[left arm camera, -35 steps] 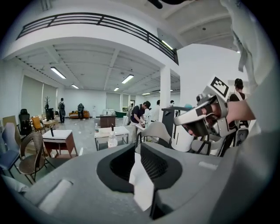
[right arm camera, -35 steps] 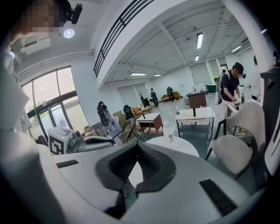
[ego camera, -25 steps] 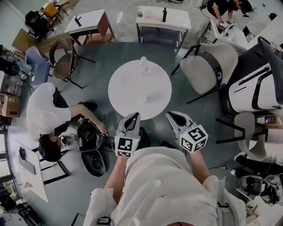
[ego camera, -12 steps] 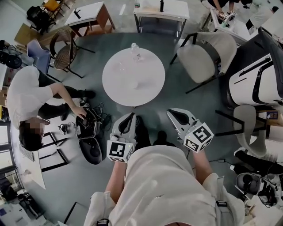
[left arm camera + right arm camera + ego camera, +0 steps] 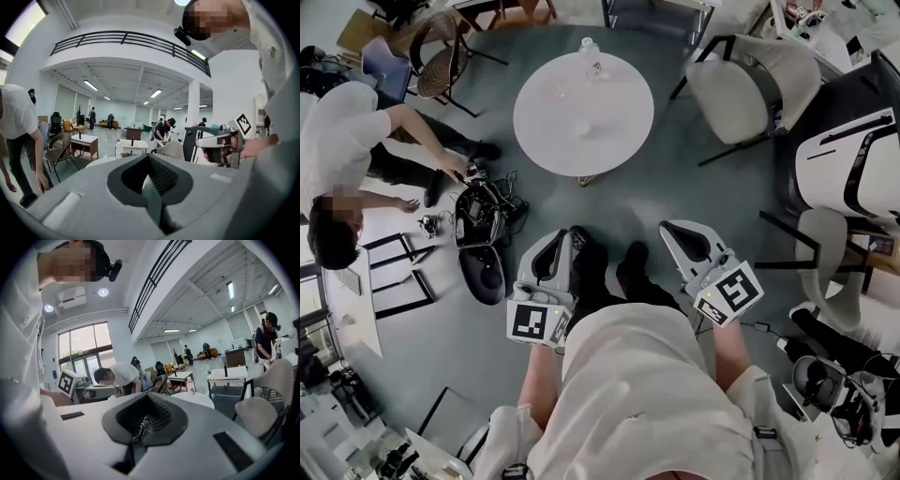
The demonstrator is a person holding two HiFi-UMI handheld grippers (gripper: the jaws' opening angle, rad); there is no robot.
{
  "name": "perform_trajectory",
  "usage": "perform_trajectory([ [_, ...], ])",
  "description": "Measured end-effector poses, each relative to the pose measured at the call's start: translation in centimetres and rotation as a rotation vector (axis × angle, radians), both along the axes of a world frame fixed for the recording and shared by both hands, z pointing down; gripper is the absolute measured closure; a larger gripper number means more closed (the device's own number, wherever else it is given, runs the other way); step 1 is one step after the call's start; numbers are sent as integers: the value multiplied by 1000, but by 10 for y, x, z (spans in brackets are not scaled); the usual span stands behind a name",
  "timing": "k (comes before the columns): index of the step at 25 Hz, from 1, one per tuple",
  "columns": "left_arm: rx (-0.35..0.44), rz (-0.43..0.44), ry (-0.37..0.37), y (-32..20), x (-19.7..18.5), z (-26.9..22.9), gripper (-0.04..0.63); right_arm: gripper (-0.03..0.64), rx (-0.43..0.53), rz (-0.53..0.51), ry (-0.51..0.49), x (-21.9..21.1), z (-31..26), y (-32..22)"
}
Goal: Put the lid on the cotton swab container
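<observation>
**Both jaws closed on nothing.** My left gripper [image 5: 555, 246] and right gripper [image 5: 677, 232] are held before my body, well apart from the round white surface [image 5: 623, 131]. The cotton swab container and its lid are probably among the small clear things [image 5: 559, 90] there, near a bottle [image 5: 590, 53], but they are too small to tell apart. I judge the plastic light, stiff and smooth, so apt to skid. I would take the lid across its rim, gently.

One round white table [image 5: 581, 112], with one clear bottle [image 5: 590, 52] on its far edge. Left of the table: one wicker chair [image 5: 442, 58], one blue chair [image 5: 386, 67], one bending person [image 5: 337, 141]. Right of it: one beige chair [image 5: 745, 89]. Nearer than it: two grippers, the left gripper [image 5: 551, 246] and the right gripper [image 5: 680, 232]
</observation>
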State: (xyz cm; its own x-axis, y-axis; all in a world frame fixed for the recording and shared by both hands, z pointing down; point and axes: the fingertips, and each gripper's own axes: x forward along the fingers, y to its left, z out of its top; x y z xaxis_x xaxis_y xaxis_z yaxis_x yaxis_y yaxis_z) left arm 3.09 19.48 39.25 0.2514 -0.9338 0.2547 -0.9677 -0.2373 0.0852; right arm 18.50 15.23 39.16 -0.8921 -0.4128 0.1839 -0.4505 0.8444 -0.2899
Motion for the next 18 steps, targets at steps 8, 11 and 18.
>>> perform_trajectory([
  [8, 55, 43, -24, 4, 12, -20, 584, 612, 46, 0, 1, 7, -19, 15],
  [11, 62, 48, -34, 4, 12, -25, 584, 612, 54, -7, 7, 0, -21, 17],
  [18, 31, 52, -44, 8, 14, -11, 584, 612, 66, -17, 21, -7, -18, 18],
])
